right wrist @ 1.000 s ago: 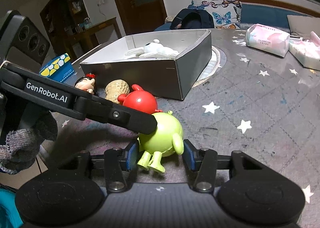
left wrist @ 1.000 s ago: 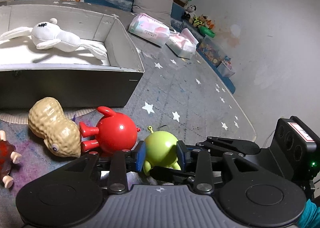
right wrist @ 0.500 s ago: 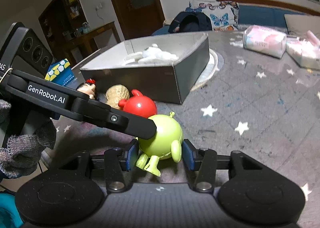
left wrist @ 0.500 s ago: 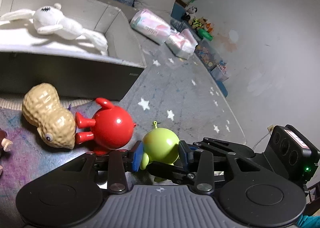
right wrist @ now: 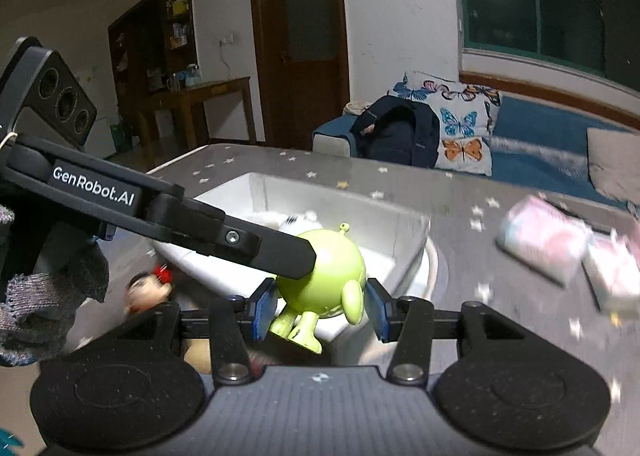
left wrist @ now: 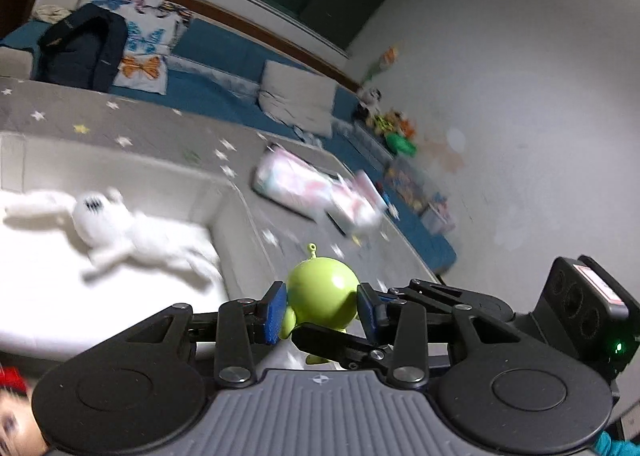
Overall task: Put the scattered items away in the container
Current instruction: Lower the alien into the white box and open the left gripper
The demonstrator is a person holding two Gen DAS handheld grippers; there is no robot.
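Both grippers hold one green alien toy [left wrist: 322, 294] lifted off the table. My left gripper [left wrist: 322, 312] is shut on it from both sides. My right gripper [right wrist: 320, 310] also has its blue pads against the toy [right wrist: 322, 280], with the left gripper's finger [right wrist: 240, 238] crossing in front. The toy hangs above the near corner of the grey box [right wrist: 408, 225]. A white plush rabbit [left wrist: 120, 232] lies inside the box [left wrist: 224, 199]. A dark-haired doll [right wrist: 146, 290] lies on the table below left, and its face shows in the left wrist view [left wrist: 16, 424].
Two pink tissue packs [right wrist: 544, 240] lie on the star-patterned tablecloth [right wrist: 460, 191] to the right, also in the left wrist view [left wrist: 304, 187]. A blue sofa with cushions and a dark backpack [right wrist: 400, 131] stands behind the table. Small toys [left wrist: 396, 131] line the wall.
Both grippers have lifted the green alien toy off the table and carried it up toward the box. The red toy and peanut toy have dropped out of view.
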